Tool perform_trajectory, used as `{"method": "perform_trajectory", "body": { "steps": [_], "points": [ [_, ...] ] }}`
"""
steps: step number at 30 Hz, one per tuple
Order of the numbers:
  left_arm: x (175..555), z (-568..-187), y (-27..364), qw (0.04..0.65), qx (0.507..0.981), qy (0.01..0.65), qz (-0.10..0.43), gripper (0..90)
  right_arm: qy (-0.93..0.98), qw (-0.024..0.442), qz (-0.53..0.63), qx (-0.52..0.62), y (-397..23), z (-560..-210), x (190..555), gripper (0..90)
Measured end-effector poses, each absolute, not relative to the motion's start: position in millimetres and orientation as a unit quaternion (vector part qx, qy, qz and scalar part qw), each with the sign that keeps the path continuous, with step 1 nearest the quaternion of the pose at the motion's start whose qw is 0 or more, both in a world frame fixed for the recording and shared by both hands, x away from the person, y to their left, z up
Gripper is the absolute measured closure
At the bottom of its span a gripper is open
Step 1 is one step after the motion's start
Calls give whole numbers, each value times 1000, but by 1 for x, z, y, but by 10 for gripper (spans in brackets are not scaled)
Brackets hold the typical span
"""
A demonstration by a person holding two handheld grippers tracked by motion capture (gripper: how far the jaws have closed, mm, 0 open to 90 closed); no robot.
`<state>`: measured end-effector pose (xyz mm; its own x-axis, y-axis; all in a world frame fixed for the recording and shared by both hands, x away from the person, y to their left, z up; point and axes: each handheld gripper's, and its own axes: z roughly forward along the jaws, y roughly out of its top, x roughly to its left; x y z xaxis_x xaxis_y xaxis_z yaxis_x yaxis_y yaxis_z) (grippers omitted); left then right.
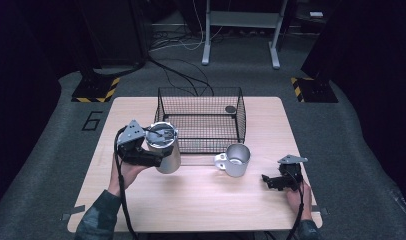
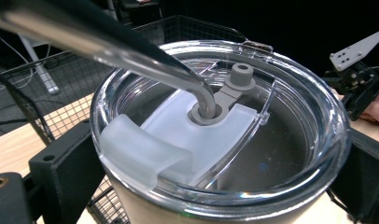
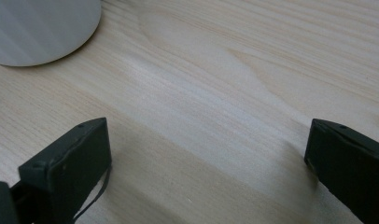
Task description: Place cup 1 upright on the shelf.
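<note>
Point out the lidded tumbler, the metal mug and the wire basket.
tumbler [image 1: 167, 152], high view, on its steel side.
metal mug [image 1: 236, 166], high view, on its outer wall.
wire basket [image 1: 199, 90], high view, on its far rim.

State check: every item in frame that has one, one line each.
Tumbler: lidded, straw in, held off the table, tilted.
Lid: seated on the tumbler.
Straw: through the lid's hole.
Mug: upright on the table, empty as far as visible.
Basket: open top, a small dark disc inside.
Left gripper: shut on the tumbler.
Right gripper: open, low over the table.
</note>
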<state>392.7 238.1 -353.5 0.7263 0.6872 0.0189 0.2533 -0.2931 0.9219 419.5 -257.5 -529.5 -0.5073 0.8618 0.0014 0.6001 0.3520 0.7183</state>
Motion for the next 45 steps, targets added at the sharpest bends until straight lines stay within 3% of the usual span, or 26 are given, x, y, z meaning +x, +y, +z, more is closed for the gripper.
{"method": "perform_trajectory", "body": {
  "steps": [23,45],
  "points": [
    [409,-322,228,531,771,288,202,38,801,191,336,458,-257,-529,419,1],
    [447,-305,215,527,769,290,217,37,801,191,336,458,-257,-529,419,1]
  ]
}}
